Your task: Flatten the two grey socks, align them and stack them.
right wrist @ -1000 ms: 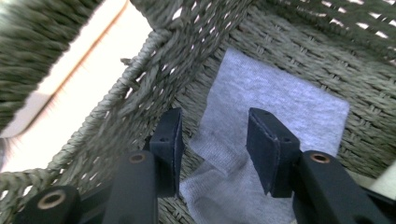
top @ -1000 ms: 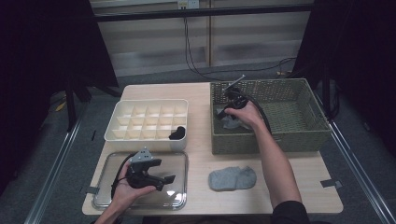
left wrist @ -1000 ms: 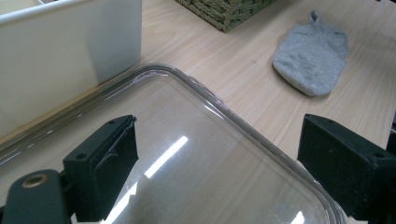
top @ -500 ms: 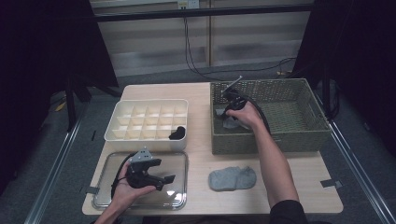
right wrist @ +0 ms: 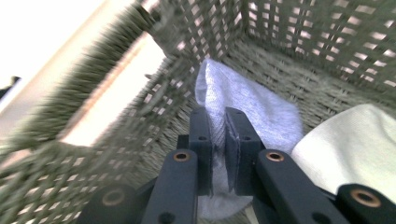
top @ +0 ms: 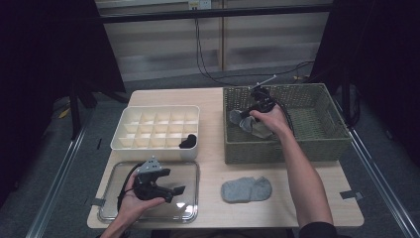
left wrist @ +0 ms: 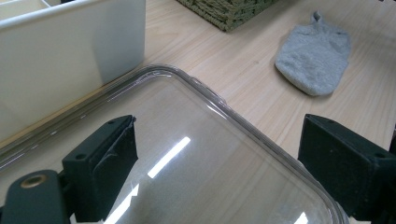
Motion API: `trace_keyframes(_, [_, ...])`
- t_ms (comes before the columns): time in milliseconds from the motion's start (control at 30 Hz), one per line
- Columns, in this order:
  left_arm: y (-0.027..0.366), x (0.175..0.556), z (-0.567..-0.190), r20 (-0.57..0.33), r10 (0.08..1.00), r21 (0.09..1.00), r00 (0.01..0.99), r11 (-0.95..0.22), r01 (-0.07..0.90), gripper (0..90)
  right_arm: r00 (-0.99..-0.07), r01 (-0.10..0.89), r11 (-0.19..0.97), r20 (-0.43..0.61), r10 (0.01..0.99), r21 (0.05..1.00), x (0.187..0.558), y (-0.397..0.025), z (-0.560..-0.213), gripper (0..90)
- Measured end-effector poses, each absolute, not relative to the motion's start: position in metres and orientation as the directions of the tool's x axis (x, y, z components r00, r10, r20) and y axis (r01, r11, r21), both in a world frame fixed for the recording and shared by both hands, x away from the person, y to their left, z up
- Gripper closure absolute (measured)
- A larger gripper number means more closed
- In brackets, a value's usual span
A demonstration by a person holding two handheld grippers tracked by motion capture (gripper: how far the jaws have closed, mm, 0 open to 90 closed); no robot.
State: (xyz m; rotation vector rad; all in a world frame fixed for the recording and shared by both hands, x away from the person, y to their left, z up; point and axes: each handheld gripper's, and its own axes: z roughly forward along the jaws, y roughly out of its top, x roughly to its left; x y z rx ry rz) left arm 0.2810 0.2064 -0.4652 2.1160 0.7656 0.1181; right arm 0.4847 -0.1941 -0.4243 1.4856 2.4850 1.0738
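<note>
Inside the wicker basket [top: 327,144], a grey sock [right wrist: 243,112] is clamped by the right gripper [right wrist: 218,135]. It could be snagged on the weave, or slip, being pinched thinly. The left gripper [left wrist: 215,168] is held open over the clear lid [left wrist: 196,154]. Counted: three grey socks, one dark sock [top: 188,142], one divided box [top: 148,144], on the counter [top: 213,163].

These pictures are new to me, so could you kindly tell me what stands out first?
The right gripper, shut on a grey sock, is inside the wicker basket at the table's far right. Nearer the person, the left gripper hangs open over a clear tray, and another grey sock lies flat beside it.
</note>
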Motion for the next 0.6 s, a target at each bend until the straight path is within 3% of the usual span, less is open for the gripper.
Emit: trace_keyframes(600, [0.206, 0.282, -0.465, -0.186, 0.563, 0.758, 0.805, -0.439, 0.482, 12.1, -0.569, 0.672, 0.223, 0.299, 0.766, 0.707, 0.452, -0.215, -0.389, 83.3])
